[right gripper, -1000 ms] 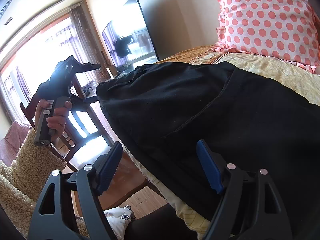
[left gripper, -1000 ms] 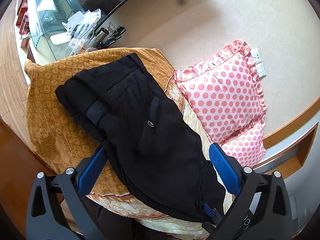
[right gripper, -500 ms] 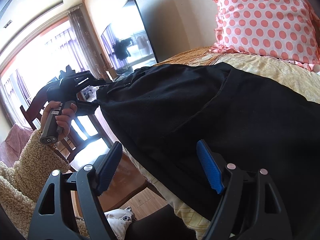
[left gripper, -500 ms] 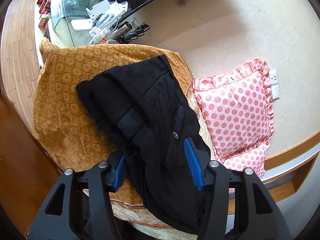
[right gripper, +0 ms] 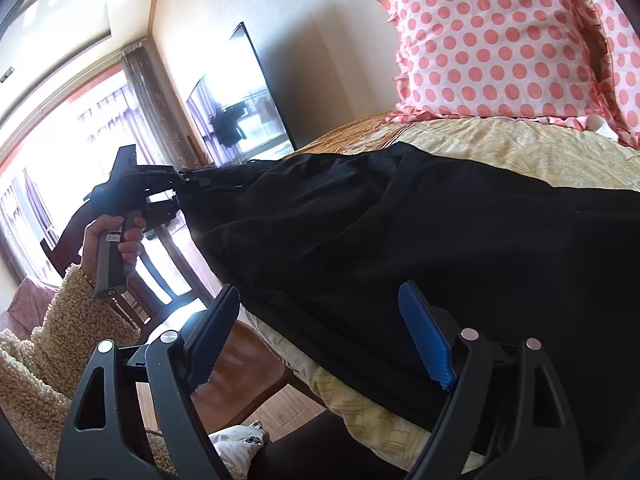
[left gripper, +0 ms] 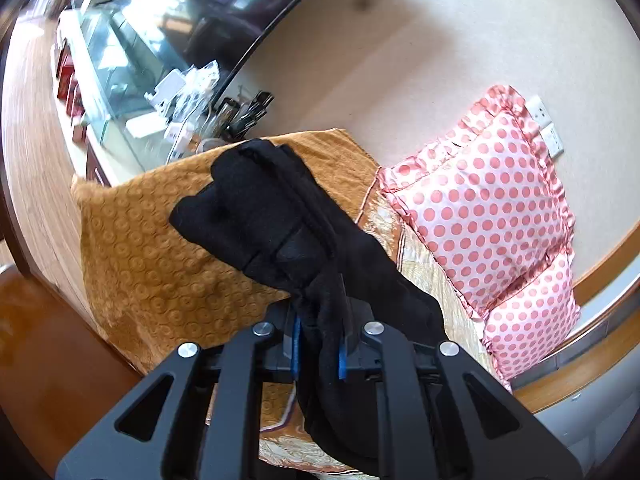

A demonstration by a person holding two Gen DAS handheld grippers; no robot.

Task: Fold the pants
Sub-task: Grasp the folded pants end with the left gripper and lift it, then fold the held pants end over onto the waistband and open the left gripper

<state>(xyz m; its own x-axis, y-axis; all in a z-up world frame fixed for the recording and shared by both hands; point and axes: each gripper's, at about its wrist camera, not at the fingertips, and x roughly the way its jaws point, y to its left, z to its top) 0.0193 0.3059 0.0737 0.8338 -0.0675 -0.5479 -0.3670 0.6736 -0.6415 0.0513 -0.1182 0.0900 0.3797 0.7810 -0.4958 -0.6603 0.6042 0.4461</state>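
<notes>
Left tool [left gripper: 318,346] clamped on pants [left gripper: 280,220]

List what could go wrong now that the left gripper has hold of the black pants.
1. The left gripper, jaws just closed, pinches a bunched edge of the black pants; some layers may slip out on lifting.
2. The right gripper is open and holds nothing, so the near side may drag along the bedspread and crumple.

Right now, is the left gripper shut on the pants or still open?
Shut on them. The left gripper has just been closing, and its blue pads now pinch a bunched fold of the black pants.
</notes>
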